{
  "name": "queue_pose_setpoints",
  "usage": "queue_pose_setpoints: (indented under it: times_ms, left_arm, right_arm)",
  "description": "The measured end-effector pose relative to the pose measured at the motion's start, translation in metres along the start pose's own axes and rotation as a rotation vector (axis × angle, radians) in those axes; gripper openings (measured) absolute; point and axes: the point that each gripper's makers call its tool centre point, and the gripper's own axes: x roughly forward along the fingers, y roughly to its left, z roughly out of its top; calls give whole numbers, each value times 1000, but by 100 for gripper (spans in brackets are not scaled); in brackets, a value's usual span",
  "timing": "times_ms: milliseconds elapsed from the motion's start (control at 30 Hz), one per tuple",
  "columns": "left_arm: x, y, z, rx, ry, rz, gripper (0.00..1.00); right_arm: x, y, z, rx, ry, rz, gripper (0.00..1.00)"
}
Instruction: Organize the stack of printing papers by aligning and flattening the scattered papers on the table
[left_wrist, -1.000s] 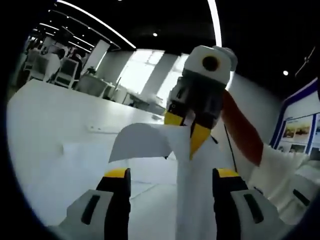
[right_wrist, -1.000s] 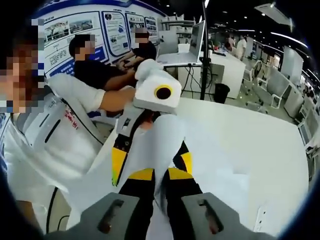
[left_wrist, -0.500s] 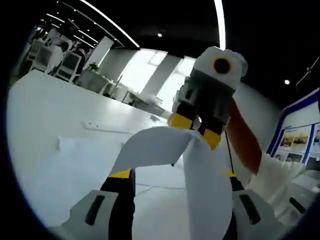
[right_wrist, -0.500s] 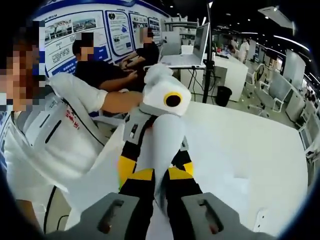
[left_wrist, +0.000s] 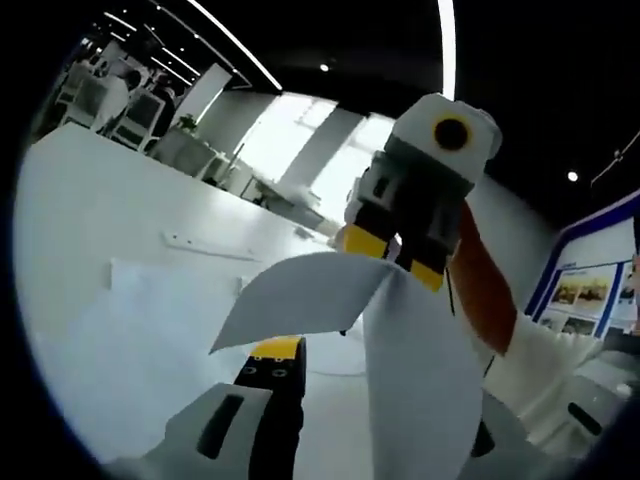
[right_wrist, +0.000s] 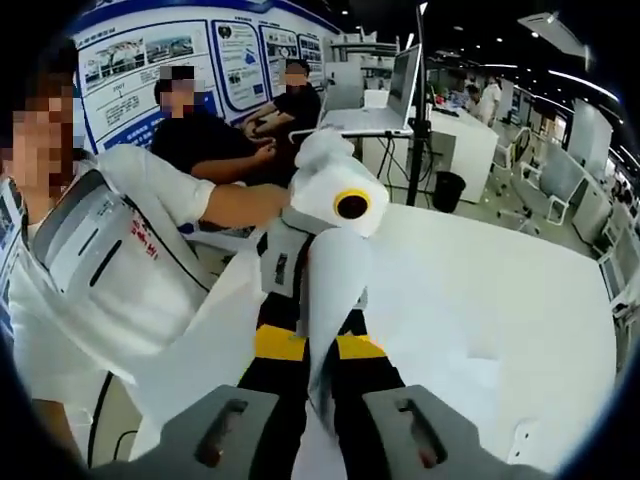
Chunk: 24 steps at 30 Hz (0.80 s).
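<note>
We are holding both grippers up above the white table (left_wrist: 110, 240), facing each other, with a curled sheet of paper (left_wrist: 400, 340) lifted between them. In the right gripper view, the right gripper (right_wrist: 318, 350) is clamping its yellow-tipped jaws together on the sheet's edge, which is rising upward as a narrow roll. The left gripper (right_wrist: 305, 300) is coming in from across, a bare forearm and white sleeve (right_wrist: 150, 200) behind it.

In the left gripper view, the sheet is arching over and covering the left gripper's (left_wrist: 370, 365) right jaw, so we cannot tell whether those jaws are closed on it. The right gripper (left_wrist: 395, 255) is pinching the sheet's top there.

More papers (left_wrist: 160, 310) are lying flat on the table below, their edges faint against the white surface. Seated people (right_wrist: 215, 130) and wall posters (right_wrist: 150, 60) are showing behind.
</note>
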Motion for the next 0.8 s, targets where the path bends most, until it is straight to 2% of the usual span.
queue_pose_setpoints:
  times_ms: [167, 400, 800]
  left_arm:
    - [0, -3, 0, -27, -4, -17, 25]
    - [0, -12, 0, -17, -2, -51, 6]
    - [0, -15, -4, -19, 15, -59, 6]
  right_arm:
    - [0, 0, 1, 0, -1, -1, 4]
    - [1, -2, 1, 6, -3, -8, 4]
    - [1, 1, 0, 8, -3, -8, 5]
